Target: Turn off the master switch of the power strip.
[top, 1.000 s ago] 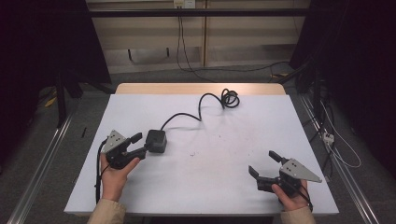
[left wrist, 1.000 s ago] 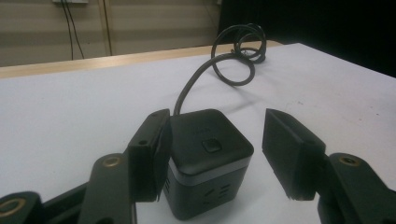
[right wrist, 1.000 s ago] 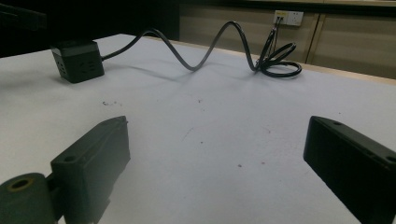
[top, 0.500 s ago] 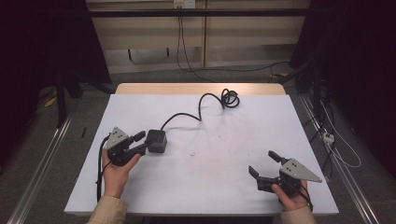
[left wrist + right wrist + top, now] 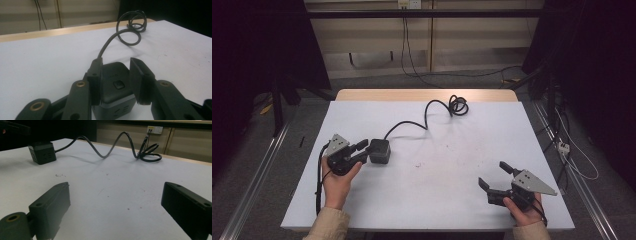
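**A:** High view, item one: my left gripper point(image 5: 364, 151) at the table's left, jaws just closing around the black cube-shaped plastic power block point(image 5: 379, 151). Item two: right gripper point(image 5: 496, 176), near right, jaws wide, empty.

**B:** Left gripper view?

**A:** The block point(image 5: 113, 82) sits between both pads; the left pad looks seated, the right I cannot tell. Its thick black cable point(image 5: 130, 30) coils away behind.

**B:** Right gripper view?

**A:** Bare white tabletop point(image 5: 120, 195) between the spread jaws; the block point(image 5: 42, 152) well apart.

**B:** Step?

**A:** I judge grasping. Next: finish the squeeze, then lift without dragging the cable. The block's underside and plug end stay hidden.
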Motion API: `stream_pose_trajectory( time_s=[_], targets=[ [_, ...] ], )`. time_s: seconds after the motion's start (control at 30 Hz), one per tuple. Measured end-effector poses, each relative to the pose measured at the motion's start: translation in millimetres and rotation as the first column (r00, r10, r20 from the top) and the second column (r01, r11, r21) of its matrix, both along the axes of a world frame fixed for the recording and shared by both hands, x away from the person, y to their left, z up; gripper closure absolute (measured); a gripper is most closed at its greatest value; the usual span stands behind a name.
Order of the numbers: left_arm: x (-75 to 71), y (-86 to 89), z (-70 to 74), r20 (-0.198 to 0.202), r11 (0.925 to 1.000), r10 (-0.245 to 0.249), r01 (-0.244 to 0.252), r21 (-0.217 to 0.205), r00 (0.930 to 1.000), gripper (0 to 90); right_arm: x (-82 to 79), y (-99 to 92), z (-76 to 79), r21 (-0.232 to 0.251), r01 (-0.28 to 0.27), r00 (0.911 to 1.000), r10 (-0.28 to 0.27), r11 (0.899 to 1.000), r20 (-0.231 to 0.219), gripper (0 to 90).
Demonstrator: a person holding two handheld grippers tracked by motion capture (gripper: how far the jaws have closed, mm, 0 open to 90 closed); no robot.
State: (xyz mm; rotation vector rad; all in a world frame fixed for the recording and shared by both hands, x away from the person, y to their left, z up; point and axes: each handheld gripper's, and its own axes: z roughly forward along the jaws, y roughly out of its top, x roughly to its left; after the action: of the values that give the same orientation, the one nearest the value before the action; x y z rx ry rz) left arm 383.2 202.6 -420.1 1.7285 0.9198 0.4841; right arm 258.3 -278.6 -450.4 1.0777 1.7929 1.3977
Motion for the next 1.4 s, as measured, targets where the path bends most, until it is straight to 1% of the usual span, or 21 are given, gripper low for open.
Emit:
stream_pose_trajectory(
  time_s=[0.13,0.3,0.4,0.63,0.97,1.3,1.33,1.4],
  targets=[
    [1.7,-0.8,0.2,0.0,1.0,0.007,-0.007,0.001,1.0,65.4,-0.2,0.3,0.3,-0.004,0.0,1.0,0.0,1.0,0.0,7.8],
    [2.8,-1.9,0.4,-0.008,1.0,-0.001,0.001,-0.005,1.0,68.3,-0.3,0.3,0.4,-0.002,0.0,1.0,0.0,1.0,0.0,7.3],
    [3.4,-3.5,2.3,-0.005,1.0,-0.007,0.007,0.007,1.0,71.0,-0.1,0.6,0.3,0.0,-0.008,1.0,0.008,1.0,-0.001,7.2],
    [5.8,-2.9,2.2,-0.014,1.0,-0.004,0.004,0.003,0.9999,73.4,-0.2,1.6,1.0,-0.006,-0.012,0.9999,0.012,1.0,0.004,6.2],
    [10.2,-6.7,3.8,-0.019,0.9996,-0.013,0.013,0.027,0.9997,78.2,-0.6,2.1,1.6,-0.008,-0.018,0.9998,0.018,1.0,-0.002,5.3],
    [13.7,-8.3,2.3,-0.033,0.9997,-0.007,0.008,0.025,0.9994,82.9,-0.3,1.8,1.4,-0.006,-0.022,0.9998,0.022,1.0,-0.002,4.9],
    [14.3,-8.3,2.1,-0.035,0.9994,-0.009,0.01,0.034,0.9994,83.5,-0.3,1.7,1.4,-0.007,-0.022,0.9998,0.022,1.0,-0.002,4.9],
    [14.7,-9.1,1.8,-0.036,0.9993,-0.01,0.012,0.035,0.9993,84.5,-0.3,1.5,1.5,-0.006,-0.022,0.9998,0.022,1.0,-0.001,4.9]
  ],
)
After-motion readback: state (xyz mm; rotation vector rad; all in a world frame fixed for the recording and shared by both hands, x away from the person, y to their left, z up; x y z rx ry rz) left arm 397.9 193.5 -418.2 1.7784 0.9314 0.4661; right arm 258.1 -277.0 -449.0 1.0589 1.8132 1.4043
